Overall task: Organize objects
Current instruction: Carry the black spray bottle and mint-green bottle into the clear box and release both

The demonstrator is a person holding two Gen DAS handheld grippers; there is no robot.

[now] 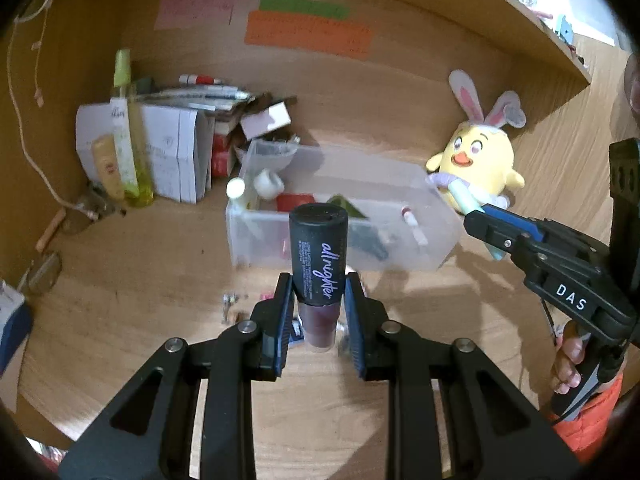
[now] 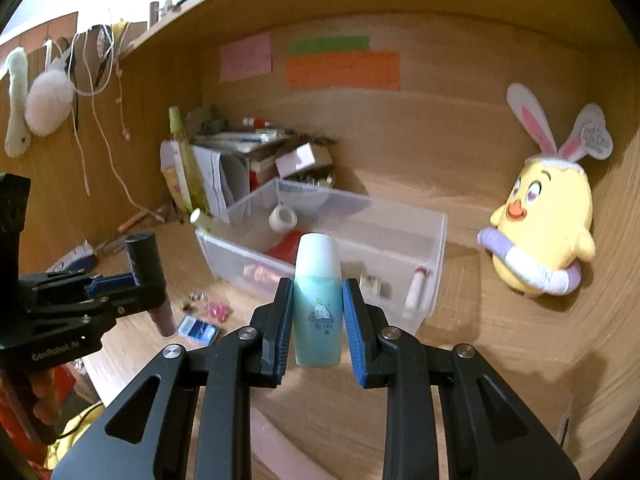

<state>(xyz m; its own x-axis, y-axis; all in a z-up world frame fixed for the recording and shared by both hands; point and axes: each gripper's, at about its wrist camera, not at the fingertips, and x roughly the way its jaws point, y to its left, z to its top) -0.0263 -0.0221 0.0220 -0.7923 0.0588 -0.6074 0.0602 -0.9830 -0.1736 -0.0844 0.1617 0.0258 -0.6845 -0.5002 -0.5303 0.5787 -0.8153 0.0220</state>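
My left gripper (image 1: 319, 292) is shut on a black-capped spray bottle (image 1: 318, 256) marked "all nighter", held upright above the desk in front of the clear plastic bin (image 1: 436, 208). My right gripper (image 2: 318, 300) is shut on a teal bottle with a white cap (image 2: 318, 296), upright, just before the bin (image 2: 436, 248). The bin holds a white jar (image 2: 283, 218), a red item (image 2: 285, 250) and a small tube (image 2: 416, 284). The right gripper shows at the right of the left wrist view (image 1: 496, 236); the left gripper shows at the left of the right wrist view (image 2: 132, 288).
A yellow chick plush (image 2: 544, 236) with bunny ears sits right of the bin. Books, boxes and tall green bottles (image 1: 128, 152) are piled at the back left. Small pink bits (image 2: 218, 310) and a blue case (image 2: 199, 329) lie on the desk. A shelf runs overhead.
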